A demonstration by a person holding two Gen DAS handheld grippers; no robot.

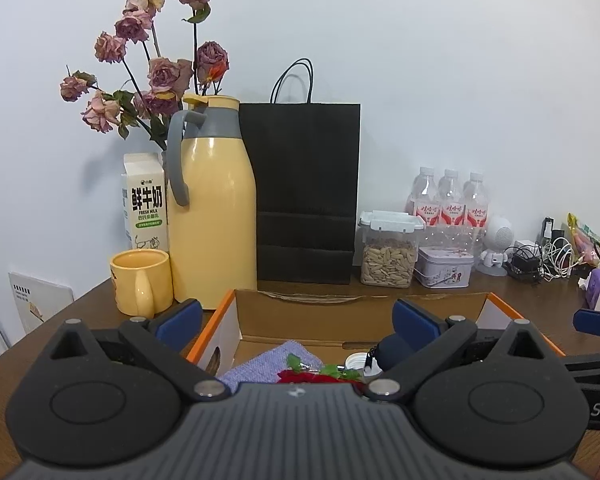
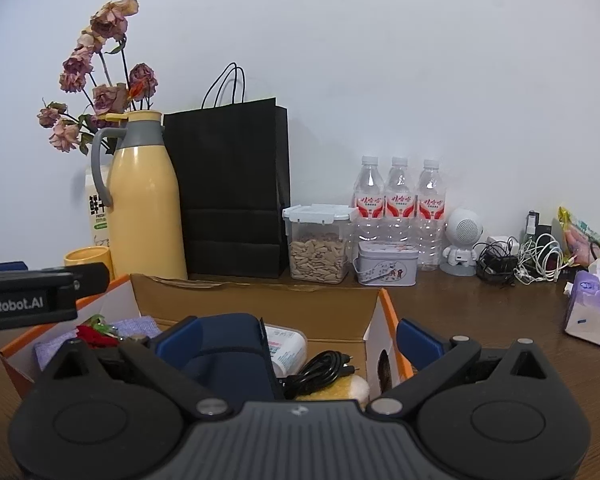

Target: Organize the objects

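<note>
An open cardboard box (image 1: 300,300) with orange edges stands on the brown table right in front of both grippers. In the left wrist view it holds a purple cloth (image 1: 268,362), a red rose (image 1: 312,377), a white cap (image 1: 356,360) and a dark blue thing (image 1: 396,350). My left gripper (image 1: 298,320) hangs over the box's left half, open and holding nothing. In the right wrist view the box (image 2: 260,300) shows a dark blue pouch (image 2: 228,354), a white bottle (image 2: 288,346), a black cable (image 2: 320,372) and a yellow sponge (image 2: 344,390). My right gripper (image 2: 298,338) is open above them, gripping nothing.
Along the wall stand a milk carton (image 1: 145,204), a yellow mug (image 1: 140,284), a yellow jug (image 1: 212,208), dried roses (image 1: 160,72), a black paper bag (image 1: 304,196), a seed jar (image 1: 388,252), a tin (image 1: 444,266), three water bottles (image 2: 400,208), a white speaker (image 2: 462,244), cables (image 2: 520,260) and a tissue pack (image 2: 592,312).
</note>
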